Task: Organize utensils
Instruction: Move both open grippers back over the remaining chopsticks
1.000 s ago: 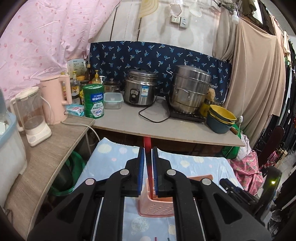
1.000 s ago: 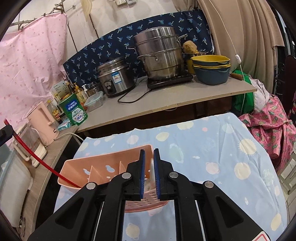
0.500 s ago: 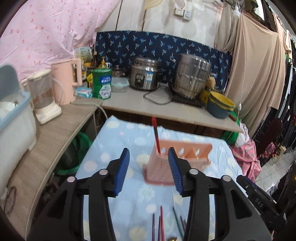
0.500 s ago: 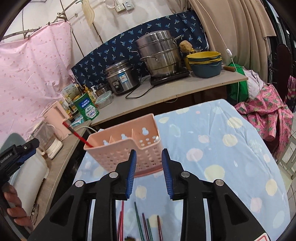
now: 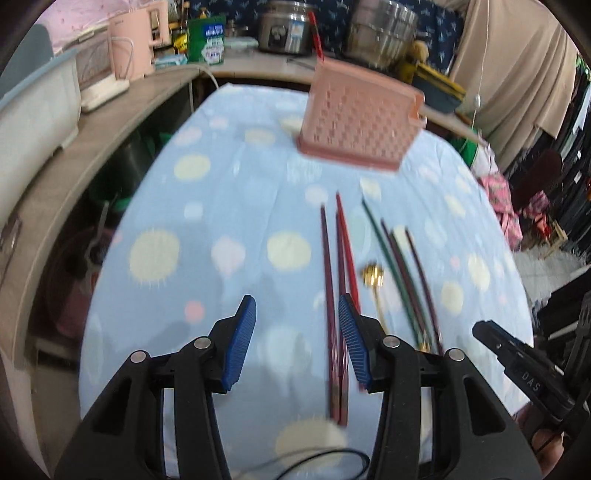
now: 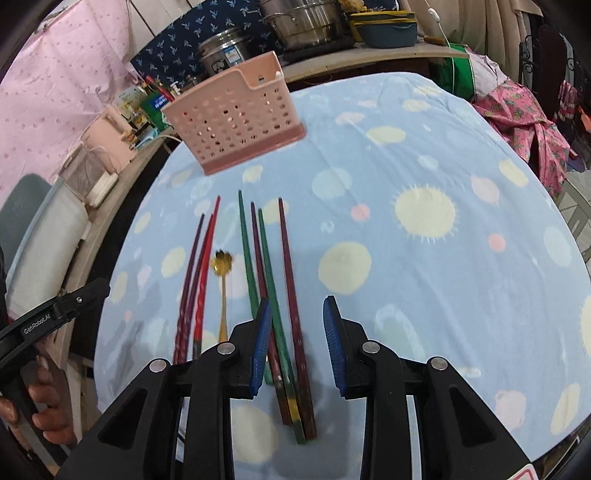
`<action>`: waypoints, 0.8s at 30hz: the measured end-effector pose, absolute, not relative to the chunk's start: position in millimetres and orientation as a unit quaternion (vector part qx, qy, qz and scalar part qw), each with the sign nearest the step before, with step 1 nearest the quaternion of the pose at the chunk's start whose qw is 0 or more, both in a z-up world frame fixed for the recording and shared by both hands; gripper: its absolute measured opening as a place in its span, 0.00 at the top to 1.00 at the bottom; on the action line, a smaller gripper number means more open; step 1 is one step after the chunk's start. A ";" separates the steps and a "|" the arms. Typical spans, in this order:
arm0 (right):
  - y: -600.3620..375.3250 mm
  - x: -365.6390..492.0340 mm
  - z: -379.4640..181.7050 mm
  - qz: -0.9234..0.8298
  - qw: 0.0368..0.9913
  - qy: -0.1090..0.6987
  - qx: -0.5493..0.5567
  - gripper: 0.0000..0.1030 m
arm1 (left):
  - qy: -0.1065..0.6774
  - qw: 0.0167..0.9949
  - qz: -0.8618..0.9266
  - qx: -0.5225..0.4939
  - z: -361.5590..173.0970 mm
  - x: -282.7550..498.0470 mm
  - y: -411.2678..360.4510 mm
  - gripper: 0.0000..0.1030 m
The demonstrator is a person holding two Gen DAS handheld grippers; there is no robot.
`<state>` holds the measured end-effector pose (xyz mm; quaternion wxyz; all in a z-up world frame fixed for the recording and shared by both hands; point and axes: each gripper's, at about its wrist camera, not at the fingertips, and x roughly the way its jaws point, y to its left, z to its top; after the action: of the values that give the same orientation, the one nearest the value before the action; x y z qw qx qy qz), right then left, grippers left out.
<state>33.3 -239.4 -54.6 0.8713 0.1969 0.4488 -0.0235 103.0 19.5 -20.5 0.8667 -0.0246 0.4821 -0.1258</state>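
Note:
A pink perforated utensil basket (image 5: 358, 118) (image 6: 236, 125) stands at the far end of the blue spotted cloth, with one red chopstick (image 5: 316, 35) in it. Several loose chopsticks lie lengthwise on the cloth: a red and maroon group (image 5: 338, 280) (image 6: 197, 273) and a green and maroon group (image 5: 402, 273) (image 6: 271, 280). A small gold spoon (image 5: 375, 280) (image 6: 221, 280) lies between them. My left gripper (image 5: 297, 339) is open above the near ends of the red group. My right gripper (image 6: 295, 339) is open above the near ends of the green group.
A wooden counter (image 5: 122, 110) runs along the left and back with a pink kettle (image 5: 135, 48), a green tin (image 5: 207, 40), a rice cooker (image 5: 288, 26) and a steel pot (image 5: 384, 33). A pink cloth heap (image 6: 524, 114) lies at the right. A black cable (image 5: 325, 459) lies at the near edge.
Both grippers have opened, pulled back from the basket and tilted down over the loose chopsticks. The red chopstick that the left gripper held now stands in the basket.

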 end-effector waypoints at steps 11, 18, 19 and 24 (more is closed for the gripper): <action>-226.2 -5.9 -85.1 -0.022 0.861 0.477 0.177 0.72 | 0.525 0.839 -0.143 -0.016 -58.4 47.6 17.0 0.57; -215.2 -11.7 -85.9 -0.023 0.868 0.474 0.150 0.72 | 0.521 0.842 -0.138 -0.013 -63.6 46.5 17.9 0.57; -214.7 -12.4 -87.0 -0.023 0.867 0.474 0.148 0.72 | 0.520 0.843 -0.138 -0.012 -64.3 46.3 17.5 0.57; -216.3 -13.8 -87.1 -0.031 0.869 0.471 0.147 0.76 | 0.524 0.840 -0.138 -0.013 -68.7 46.5 16.8 0.57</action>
<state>-13.8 -216.3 -87.1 0.8693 0.1468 0.4709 -0.0306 46.5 16.8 -68.7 0.8402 -0.0126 0.5242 -0.1385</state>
